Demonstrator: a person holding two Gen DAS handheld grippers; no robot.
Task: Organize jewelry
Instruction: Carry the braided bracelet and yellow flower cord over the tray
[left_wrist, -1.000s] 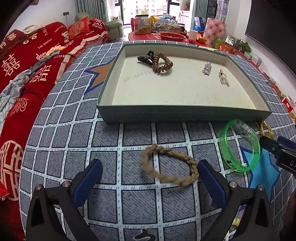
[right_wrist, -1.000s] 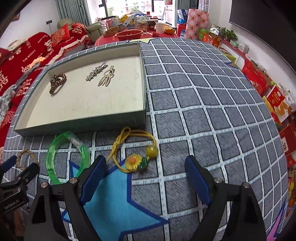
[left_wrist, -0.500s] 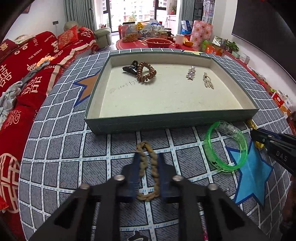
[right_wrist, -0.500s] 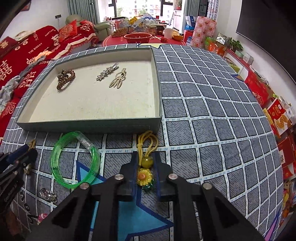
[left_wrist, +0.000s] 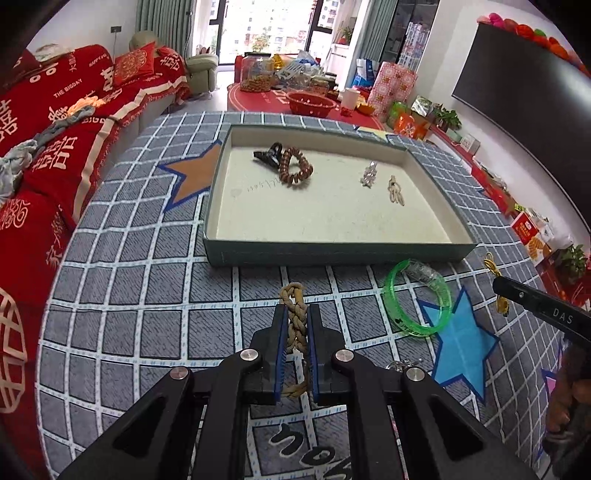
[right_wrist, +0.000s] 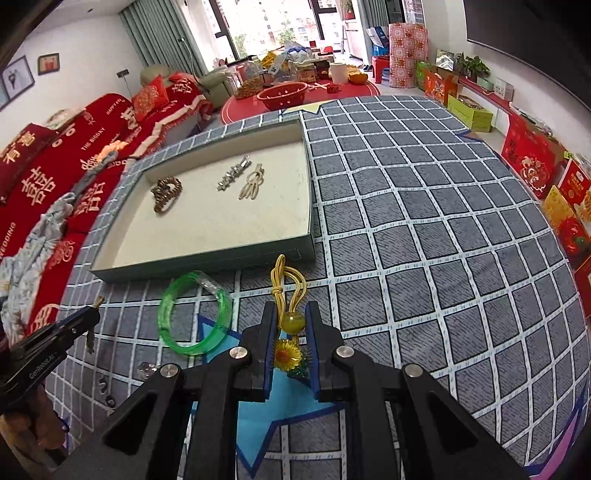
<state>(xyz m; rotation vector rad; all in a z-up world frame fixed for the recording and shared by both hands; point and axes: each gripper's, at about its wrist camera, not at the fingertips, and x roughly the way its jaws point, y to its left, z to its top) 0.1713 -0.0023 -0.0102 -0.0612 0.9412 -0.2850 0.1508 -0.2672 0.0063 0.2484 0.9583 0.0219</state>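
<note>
Jewelry lot on a checked cloth: two pieces gripped, one bangle loose, four items in the tray.

The left gripper (left_wrist: 295, 325) is clamped on a tan braided bracelet (left_wrist: 296, 325); the right gripper (right_wrist: 290, 332) is clamped on a yellow cord tie (right_wrist: 291, 321) with a bead and sunflower charm. Both sit just near of the tray (left_wrist: 332, 253), a shallow green box with a cream floor. In its far half lie a black clip (left_wrist: 267, 155) touching a brown coil tie (left_wrist: 295, 168), and to the right a silver clip (left_wrist: 369, 174) beside a cream clip (left_wrist: 396, 189). A green bangle (left_wrist: 417, 302) lies on the cloth between the grippers, partly on a blue star (left_wrist: 461, 343); nothing stands between the grippers and the tray. The grey cloth (right_wrist: 424, 240) has white grid lines. A red sofa (left_wrist: 48, 147) runs along the left, a dark screen (left_wrist: 528, 92) hangs on the right, and windows are at the far end.
</note>
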